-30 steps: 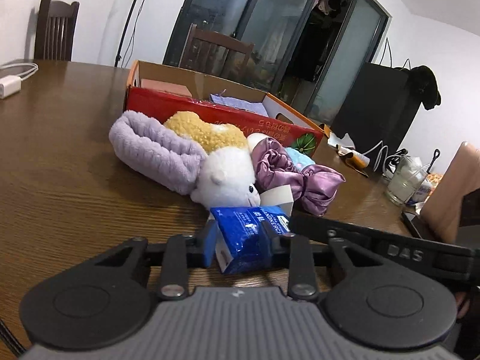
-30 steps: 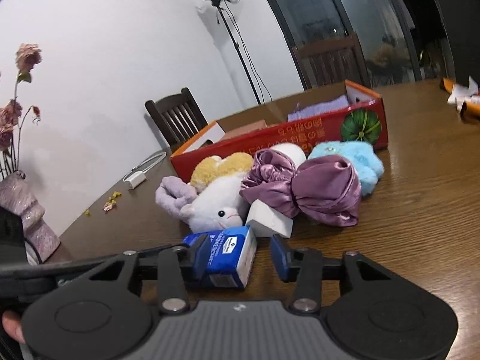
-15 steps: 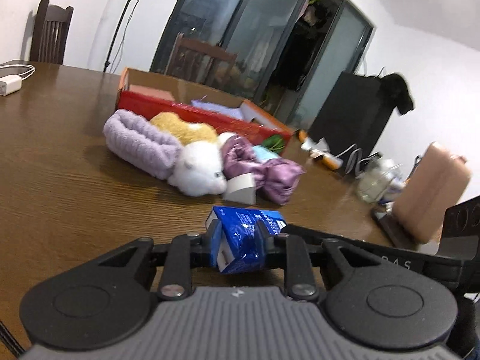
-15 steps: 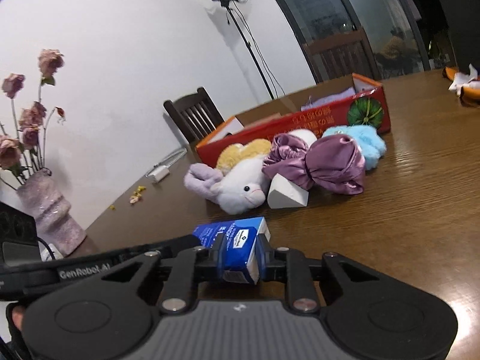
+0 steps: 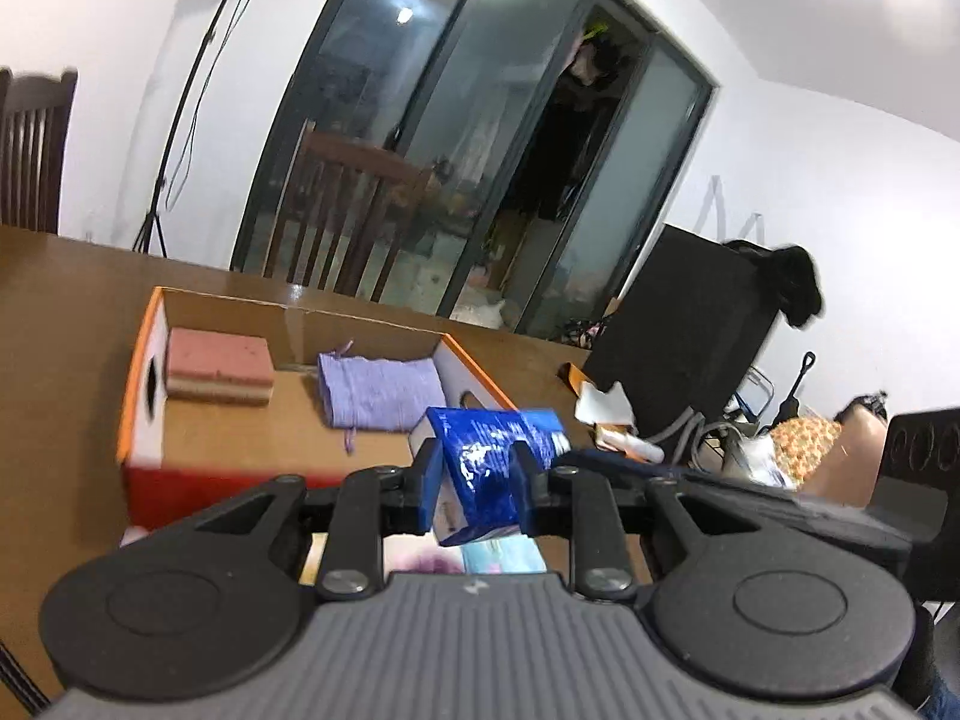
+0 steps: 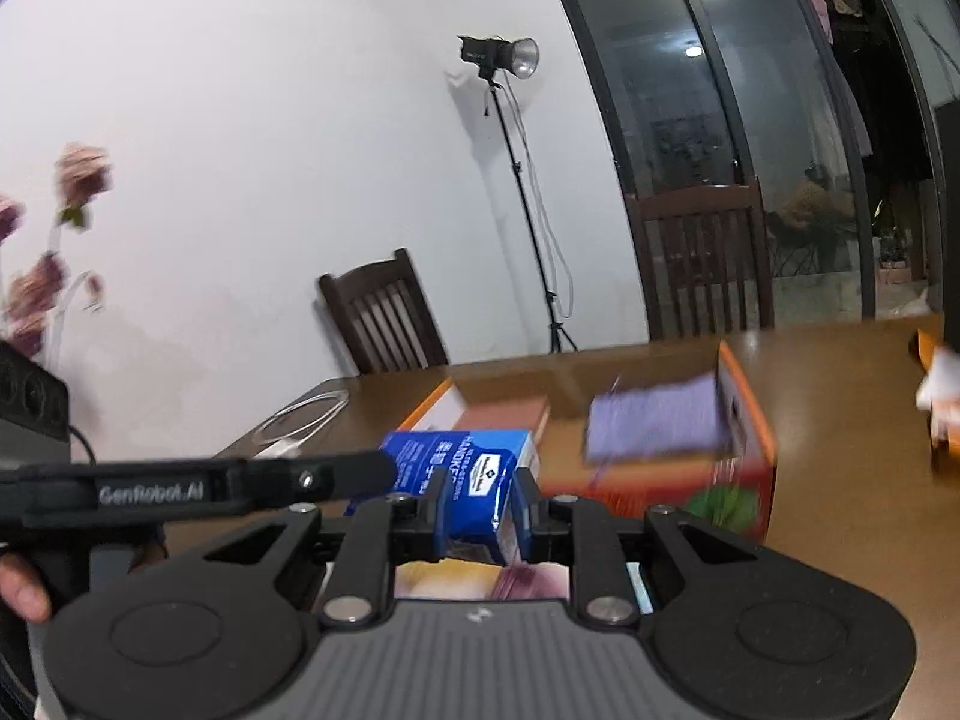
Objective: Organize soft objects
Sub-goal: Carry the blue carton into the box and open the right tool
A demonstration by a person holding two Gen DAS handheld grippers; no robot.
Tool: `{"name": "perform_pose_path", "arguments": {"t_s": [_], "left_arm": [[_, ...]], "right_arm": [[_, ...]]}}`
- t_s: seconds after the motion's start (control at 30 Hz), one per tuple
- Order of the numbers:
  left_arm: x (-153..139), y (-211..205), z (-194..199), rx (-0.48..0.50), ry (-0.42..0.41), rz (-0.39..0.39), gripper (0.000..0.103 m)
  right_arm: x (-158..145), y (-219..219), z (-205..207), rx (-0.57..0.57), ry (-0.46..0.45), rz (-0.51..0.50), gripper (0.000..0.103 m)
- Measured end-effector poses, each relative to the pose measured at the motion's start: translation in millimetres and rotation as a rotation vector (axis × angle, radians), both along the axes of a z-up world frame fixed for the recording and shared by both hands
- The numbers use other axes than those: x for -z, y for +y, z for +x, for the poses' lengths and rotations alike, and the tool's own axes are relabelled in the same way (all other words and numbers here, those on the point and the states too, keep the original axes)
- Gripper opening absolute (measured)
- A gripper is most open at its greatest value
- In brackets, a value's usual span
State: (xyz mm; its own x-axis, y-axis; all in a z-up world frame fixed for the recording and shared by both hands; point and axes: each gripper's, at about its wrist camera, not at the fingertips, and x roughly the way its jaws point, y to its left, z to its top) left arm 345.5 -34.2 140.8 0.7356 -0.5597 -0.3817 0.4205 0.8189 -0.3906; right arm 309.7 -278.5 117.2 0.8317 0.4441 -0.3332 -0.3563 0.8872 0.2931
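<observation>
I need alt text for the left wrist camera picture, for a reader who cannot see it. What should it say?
The left gripper squeezes a blue tissue pack in the air, in front of an open cardboard box on a brown wooden table. Inside the box lie a pink sponge and a purple cloth. Behind are chairs and dark glass doors.

Your left gripper [image 6: 198,489] carries white lettering along its black arm that reads "GenRobot.AI", clear in the right wrist view. The blue tissue pack [image 6: 465,480] shows white capitals beginning "HANDKE", cut off behind a finger, beside some Chinese characters and a small white logo too blurred for you to read.
</observation>
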Motion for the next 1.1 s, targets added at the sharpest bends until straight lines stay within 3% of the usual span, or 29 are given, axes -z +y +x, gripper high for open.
{"name": "perform_pose_path", "arguments": {"t_s": [0.17, 0.3, 0.43, 0.6, 0.73, 0.9, 1.1], "left_arm": [[-8, -7, 80, -0.01, 0.041, 0.031, 0.024], [-4, -7, 141, -0.01, 0.081, 0.062, 0.024], [11, -12, 197, -0.043, 0.113, 0.115, 0.024], [43, -14, 250, -0.089, 0.197, 0.131, 0.024], [59, -25, 265, -0.105, 0.207, 0.231, 0.024], [65, -23, 272, -0.14, 0.267, 0.271, 0.03], [56, -18, 254, -0.173, 0.244, 0.3, 0.034]], "right_arm": [[-30, 3, 90, 0.036, 0.045, -0.033, 0.021], [-36, 14, 153, 0.038, 0.074, -0.091, 0.02], [-24, 19, 219, 0.036, 0.148, -0.097, 0.02], [12, 23, 287, 0.044, 0.262, -0.051, 0.021], [45, 23, 318, 0.059, 0.326, -0.03, 0.022], [81, 22, 332, -0.002, 0.451, 0.041, 0.021], [91, 18, 319, -0.012, 0.476, 0.086, 0.037]]}}
